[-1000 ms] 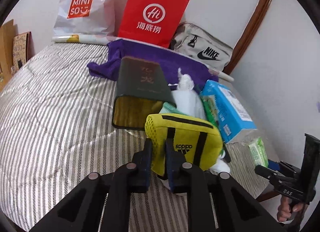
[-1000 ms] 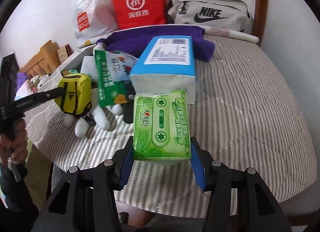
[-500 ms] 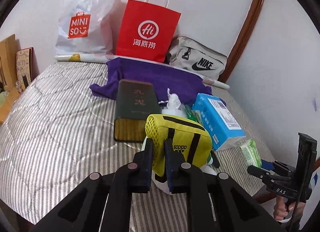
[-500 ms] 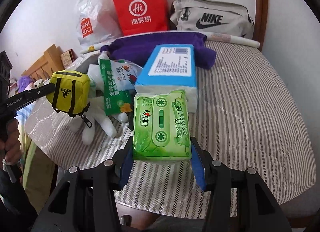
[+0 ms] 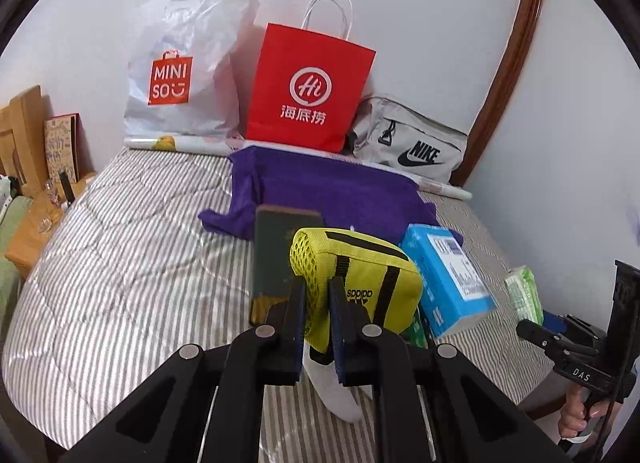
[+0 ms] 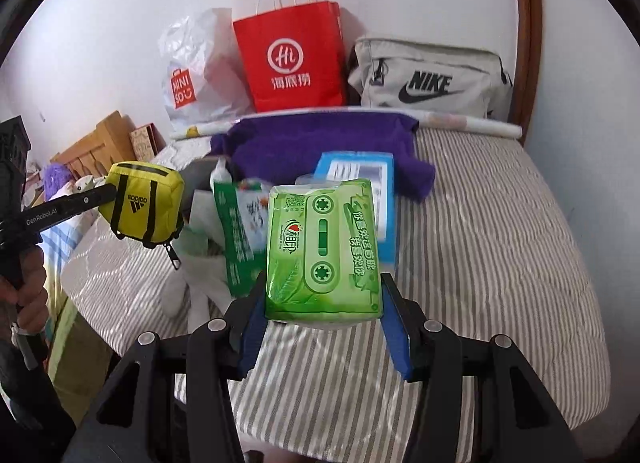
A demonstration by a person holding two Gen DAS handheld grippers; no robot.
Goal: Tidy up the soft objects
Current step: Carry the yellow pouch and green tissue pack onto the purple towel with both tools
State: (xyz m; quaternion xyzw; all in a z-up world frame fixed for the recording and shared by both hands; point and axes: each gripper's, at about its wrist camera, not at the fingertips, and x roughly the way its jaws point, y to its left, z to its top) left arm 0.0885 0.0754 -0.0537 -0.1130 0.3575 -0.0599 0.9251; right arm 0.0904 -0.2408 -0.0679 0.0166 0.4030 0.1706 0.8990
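Note:
My left gripper point(image 5: 318, 305) is shut on a corner of a small yellow and black pouch point(image 5: 362, 287), which hangs clear above the striped bed point(image 5: 120, 283). The right wrist view shows that yellow pouch point(image 6: 144, 207) at the left, pinched by the left gripper's fingers point(image 6: 80, 201). My right gripper point(image 6: 322, 303) is shut on a green tissue pack point(image 6: 322, 251), lifted off the bed point(image 6: 500, 263). The green pack point(image 5: 524, 295) appears at the right edge of the left wrist view. Below lie a blue tissue box point(image 5: 448, 279), a white plush toy point(image 6: 200, 287) and a green snack bag point(image 6: 240, 239).
A purple towel point(image 5: 332, 191) lies toward the wall, with a dark book point(image 5: 276, 255) in front of it. Against the wall stand a white shopping bag point(image 5: 180, 75), a red paper bag point(image 5: 308, 91) and a grey waist bag point(image 5: 412, 143). Wooden furniture point(image 5: 24, 135) borders the bed's left.
Both grippers have risen, each with its object. The yellow pouch and the green tissue pack now hang higher above the bed, and more of the wall and bags shows.

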